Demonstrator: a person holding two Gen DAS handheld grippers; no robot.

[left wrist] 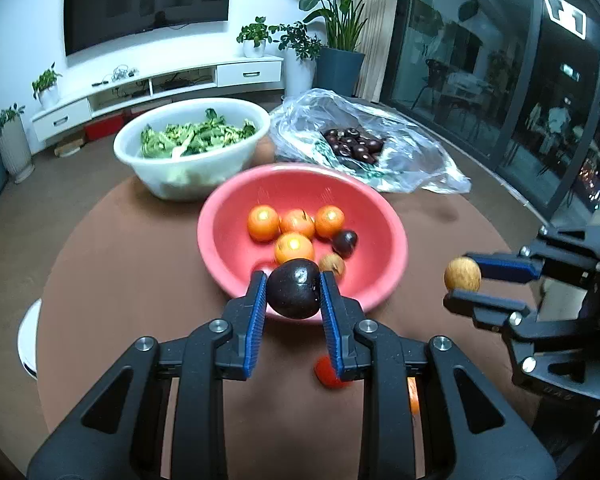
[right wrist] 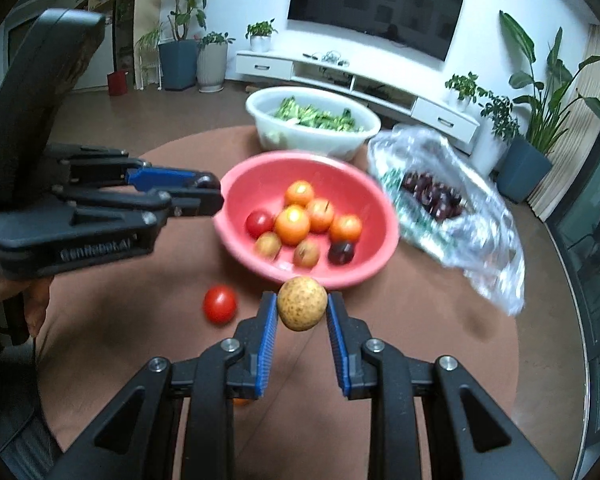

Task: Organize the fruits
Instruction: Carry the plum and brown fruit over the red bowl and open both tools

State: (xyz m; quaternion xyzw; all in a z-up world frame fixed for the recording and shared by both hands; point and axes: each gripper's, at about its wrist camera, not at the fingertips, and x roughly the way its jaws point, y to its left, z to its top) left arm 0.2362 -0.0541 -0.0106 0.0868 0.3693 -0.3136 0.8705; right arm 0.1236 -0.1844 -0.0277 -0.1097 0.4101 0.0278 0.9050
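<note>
1. The left gripper (left wrist: 293,294) clenches a dark plum (left wrist: 294,289) between its blue pads, held at the near rim of the pink bowl (left wrist: 228,208); the fruit fills the gap between the fingers.
2. The right gripper (right wrist: 302,312) grips a speckled tan fruit (right wrist: 302,309) at its fingertips, just short of the bowl's near edge.
3. Inside the bowl lie orange fruits (right wrist: 292,224), two tan ones, a red one and a dark one; a red tomato (right wrist: 219,304) sits on the brown table (right wrist: 420,340) near the bowl.
4. Behind stand a white basin of greens (left wrist: 192,148) and a plastic bag of dark fruit (left wrist: 352,144).
</note>
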